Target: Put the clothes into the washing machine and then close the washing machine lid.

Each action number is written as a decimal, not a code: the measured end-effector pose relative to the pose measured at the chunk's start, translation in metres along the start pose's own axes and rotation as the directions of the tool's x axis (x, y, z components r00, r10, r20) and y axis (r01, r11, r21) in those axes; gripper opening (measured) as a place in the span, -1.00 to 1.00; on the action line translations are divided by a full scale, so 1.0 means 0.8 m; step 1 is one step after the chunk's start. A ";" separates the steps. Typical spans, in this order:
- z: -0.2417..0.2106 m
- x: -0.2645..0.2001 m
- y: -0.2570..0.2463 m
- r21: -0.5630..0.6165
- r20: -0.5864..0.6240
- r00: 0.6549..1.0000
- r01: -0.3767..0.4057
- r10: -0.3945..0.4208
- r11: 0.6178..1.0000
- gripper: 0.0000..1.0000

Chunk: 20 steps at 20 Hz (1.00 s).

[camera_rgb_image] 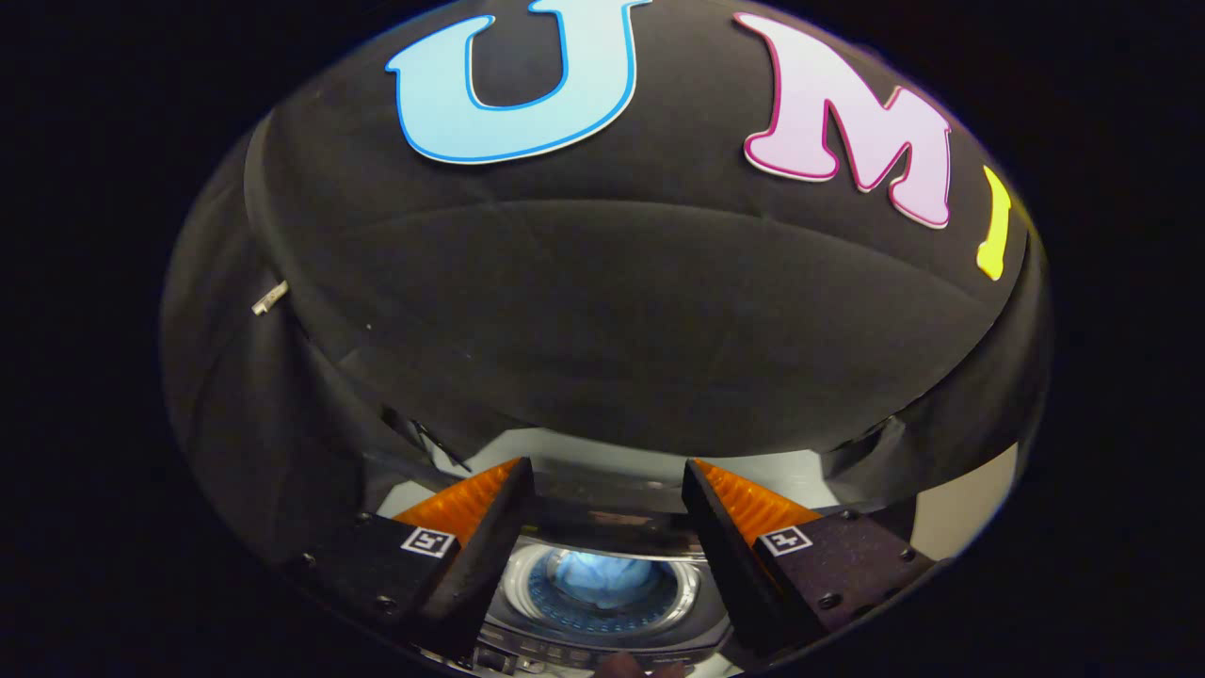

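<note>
My gripper [607,490] stood wide open and empty above the washing machine [602,626], the clothes [602,576] already lay in its drum, so I judged only the lid remained.

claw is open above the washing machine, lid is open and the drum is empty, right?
Not quite. The drum is not empty: light blue clothes lie inside it, as the gripper view shows. The rest holds: the claw is open above the washing machine, with nothing between its fingers, and the lid is open.
</note>
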<state>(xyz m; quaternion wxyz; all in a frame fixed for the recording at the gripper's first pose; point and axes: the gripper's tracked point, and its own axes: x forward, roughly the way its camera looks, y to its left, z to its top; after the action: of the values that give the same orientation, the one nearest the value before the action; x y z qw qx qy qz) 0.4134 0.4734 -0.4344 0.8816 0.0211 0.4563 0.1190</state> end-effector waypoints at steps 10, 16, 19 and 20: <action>-0.004 -0.005 -0.001 0.007 0.101 0.995 -0.021 0.021 1.000 1.00; -0.007 -0.009 -0.001 0.003 0.114 0.993 -0.023 0.022 1.000 1.00; -0.010 -0.012 -0.001 0.004 0.117 0.993 -0.022 0.021 1.000 1.00; -0.011 -0.013 -0.001 0.003 0.120 0.993 -0.021 0.021 1.000 1.00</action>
<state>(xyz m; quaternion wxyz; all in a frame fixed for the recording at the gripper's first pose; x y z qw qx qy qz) 0.4006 0.4698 -0.4314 0.9061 0.0349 0.4024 0.1259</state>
